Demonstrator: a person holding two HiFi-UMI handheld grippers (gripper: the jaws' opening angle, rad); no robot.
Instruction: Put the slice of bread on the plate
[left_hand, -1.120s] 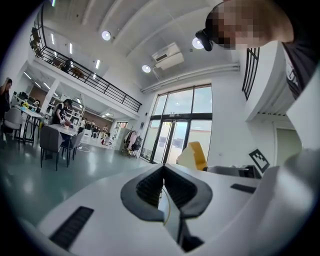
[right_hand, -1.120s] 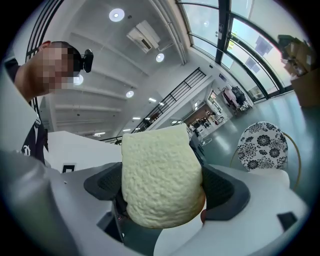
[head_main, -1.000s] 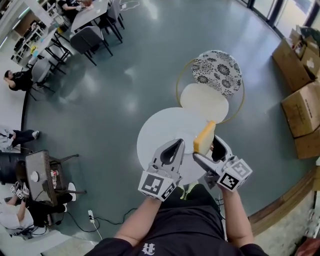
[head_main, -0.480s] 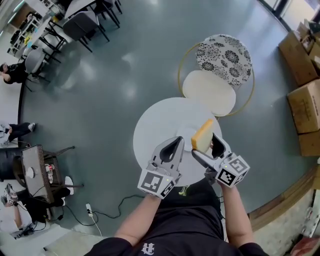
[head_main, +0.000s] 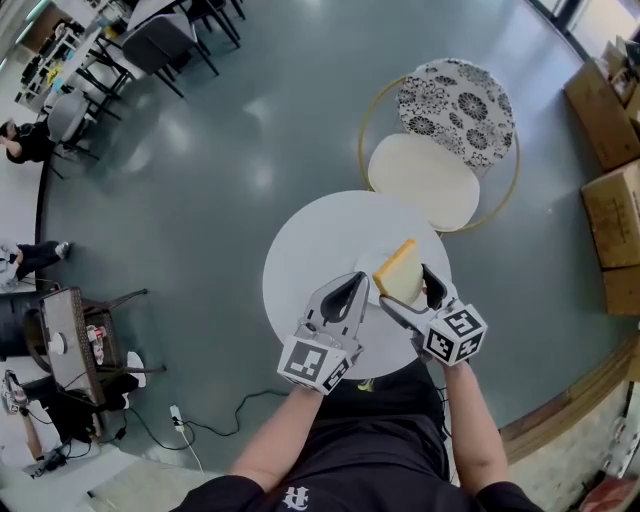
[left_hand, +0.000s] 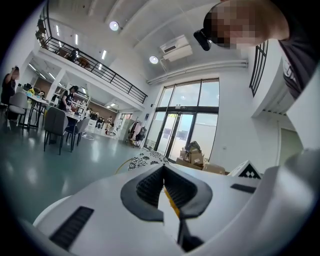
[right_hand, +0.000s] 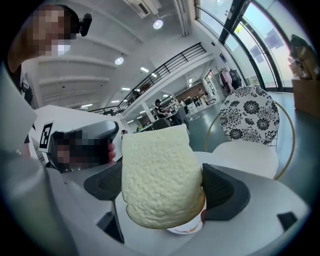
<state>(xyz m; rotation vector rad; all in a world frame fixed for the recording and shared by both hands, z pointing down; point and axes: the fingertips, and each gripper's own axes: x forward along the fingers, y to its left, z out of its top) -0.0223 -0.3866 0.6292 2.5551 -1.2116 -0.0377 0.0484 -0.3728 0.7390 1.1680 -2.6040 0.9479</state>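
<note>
Right tongs (head_main: 408, 292) clamp bread (right_hand: 160, 185) upright over plate (head_main: 366, 270) on counter (head_main: 310, 250), poised for laying flat; left tongs (head_main: 352, 286) sit closed, empty, clear alongside.

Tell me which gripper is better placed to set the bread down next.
Right. The right gripper grips the bread slice above the round white table; the left gripper is shut and empty.

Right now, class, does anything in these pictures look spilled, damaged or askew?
Nothing is spilled or damaged. The slice of bread stands upright and intact in the right claw, over the white table; the left claw is shut, empty.
</note>
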